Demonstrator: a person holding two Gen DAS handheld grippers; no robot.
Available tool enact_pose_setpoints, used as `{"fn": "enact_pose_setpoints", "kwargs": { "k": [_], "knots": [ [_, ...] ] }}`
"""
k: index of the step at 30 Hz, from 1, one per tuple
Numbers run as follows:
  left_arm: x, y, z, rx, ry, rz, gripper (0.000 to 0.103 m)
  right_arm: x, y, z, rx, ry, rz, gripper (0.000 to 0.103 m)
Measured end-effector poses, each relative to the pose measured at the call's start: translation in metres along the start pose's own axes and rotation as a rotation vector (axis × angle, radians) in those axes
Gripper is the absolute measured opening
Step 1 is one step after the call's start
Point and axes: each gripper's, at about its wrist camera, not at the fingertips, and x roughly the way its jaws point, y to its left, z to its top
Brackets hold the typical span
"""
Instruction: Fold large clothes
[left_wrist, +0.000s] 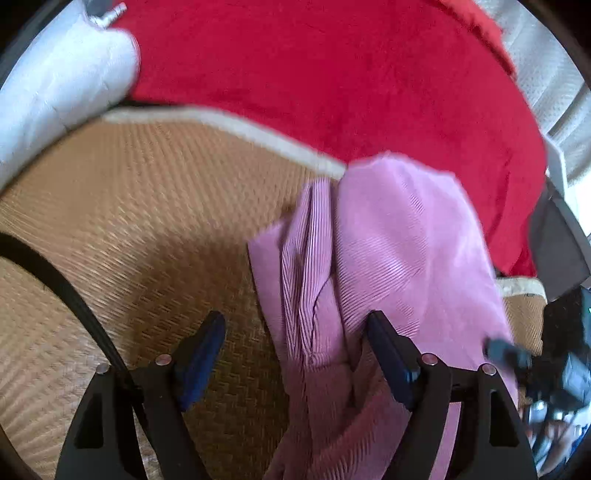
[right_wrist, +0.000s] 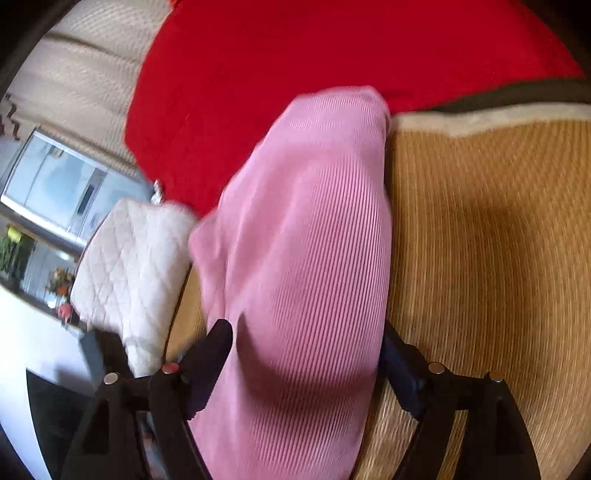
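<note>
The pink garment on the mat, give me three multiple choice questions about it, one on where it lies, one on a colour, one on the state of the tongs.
1. Where does the pink garment lie?
A. Mostly on the woven mat, far end by the red blanket
B. Wholly on the white pillow
C. On bare floor

2. What colour is the blanket beyond the mat?
A. Blue
B. Red
C. Green

3. How do the right tongs stand?
A. Clamped shut on the mat
B. Shut and empty
C. Open, with the garment between the fingers

Answers: 1 A, pink cloth crosses the mat's pale edge; 2 B, red fills the top of both views; 3 C, the fingers stand wide on either side of the cloth.
</note>
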Motion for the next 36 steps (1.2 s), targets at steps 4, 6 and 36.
{"fn": "enact_pose_setpoints", "kwargs": {
  "k": [4, 6, 36],
  "knots": [
    [0.015, -0.006, 0.001, 0.034, 0.021, -0.063, 0.053, 0.016, 0.005, -0.001, -0.041, 0.048, -0.033, 0.082],
    [0.012, -0.015, 0.003, 0.072, 0.009, -0.083, 0.037, 0.013, 0.017, -0.001, -0.106, 0.045, -0.087, 0.059],
    [-0.004, -0.141, -0.012, 0.238, -0.121, 0.004, 0.067, -0.211, -0.078, -0.045, -0.079, -0.405, -0.211, 0.072]
  ]
}}
